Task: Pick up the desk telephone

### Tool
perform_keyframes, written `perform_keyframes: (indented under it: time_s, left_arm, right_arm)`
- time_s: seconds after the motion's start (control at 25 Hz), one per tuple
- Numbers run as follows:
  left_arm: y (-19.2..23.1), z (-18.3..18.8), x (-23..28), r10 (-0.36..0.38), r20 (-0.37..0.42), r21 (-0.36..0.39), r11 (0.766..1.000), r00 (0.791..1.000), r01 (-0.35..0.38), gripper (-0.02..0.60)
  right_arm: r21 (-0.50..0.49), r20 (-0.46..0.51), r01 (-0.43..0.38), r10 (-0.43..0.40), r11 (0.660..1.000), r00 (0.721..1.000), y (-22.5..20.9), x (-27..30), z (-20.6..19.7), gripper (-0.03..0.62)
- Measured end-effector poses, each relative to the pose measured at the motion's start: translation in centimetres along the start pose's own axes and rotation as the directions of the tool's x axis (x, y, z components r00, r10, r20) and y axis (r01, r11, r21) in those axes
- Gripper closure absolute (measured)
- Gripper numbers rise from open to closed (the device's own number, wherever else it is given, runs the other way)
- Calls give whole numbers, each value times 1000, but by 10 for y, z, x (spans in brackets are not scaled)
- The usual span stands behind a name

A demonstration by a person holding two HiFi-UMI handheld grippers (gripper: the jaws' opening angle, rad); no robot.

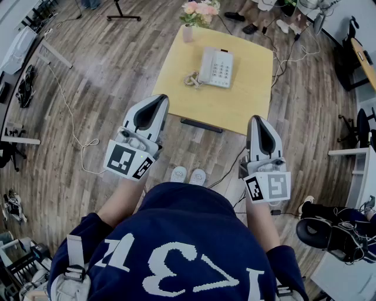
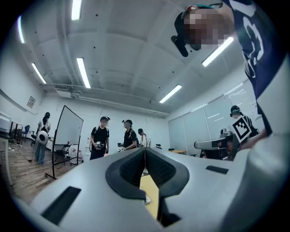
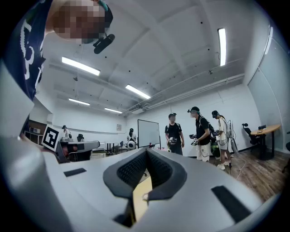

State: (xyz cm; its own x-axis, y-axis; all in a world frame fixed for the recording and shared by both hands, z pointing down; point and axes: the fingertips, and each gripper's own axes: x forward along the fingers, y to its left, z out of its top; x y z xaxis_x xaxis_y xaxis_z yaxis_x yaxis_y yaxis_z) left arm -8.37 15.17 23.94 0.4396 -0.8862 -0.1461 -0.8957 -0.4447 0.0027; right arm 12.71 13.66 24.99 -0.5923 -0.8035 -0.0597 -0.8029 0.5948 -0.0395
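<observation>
A white desk telephone (image 1: 216, 66) with a coiled cord (image 1: 192, 80) lies on a small yellow table (image 1: 235, 100) ahead of me in the head view. My left gripper (image 1: 159, 101) is held short of the table's near left corner, shut and empty. My right gripper (image 1: 256, 121) hovers by the table's near right edge, also shut with nothing in it. In the left gripper view the jaws (image 2: 144, 152) meet at the tips and a strip of the yellow table (image 2: 152, 195) shows below them. The right gripper view shows shut jaws (image 3: 147, 154) over the table (image 3: 140, 195).
A pink vase with flowers (image 1: 197, 14) stands at the table's far left corner. Cables (image 1: 76, 138) trail over the wooden floor. Desks and chairs line the right side (image 1: 352, 147). Several people (image 3: 199, 133) and a whiteboard (image 3: 148, 133) stand farther off in the room.
</observation>
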Motion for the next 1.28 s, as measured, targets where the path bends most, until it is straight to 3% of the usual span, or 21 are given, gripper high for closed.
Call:
perform_keyframes:
  time_s: [0.56, 0.88, 1.28]
  left_arm:
    - [-10, -2, 0, 55, -3, 9, 998, 998, -55, 566]
    - [-13, -6, 2, 133, 0, 14, 991, 991, -133, 566]
    - [23, -29, 44, 147, -4, -22, 989, 989, -147, 566]
  right_arm:
    - [39, 36, 4, -5, 999, 999, -19, -16, -1, 569]
    - [75, 40, -12, 9, 997, 999, -46, -22, -5, 569]
    - [79, 28, 13, -15, 997, 999, -85, 21, -12, 568]
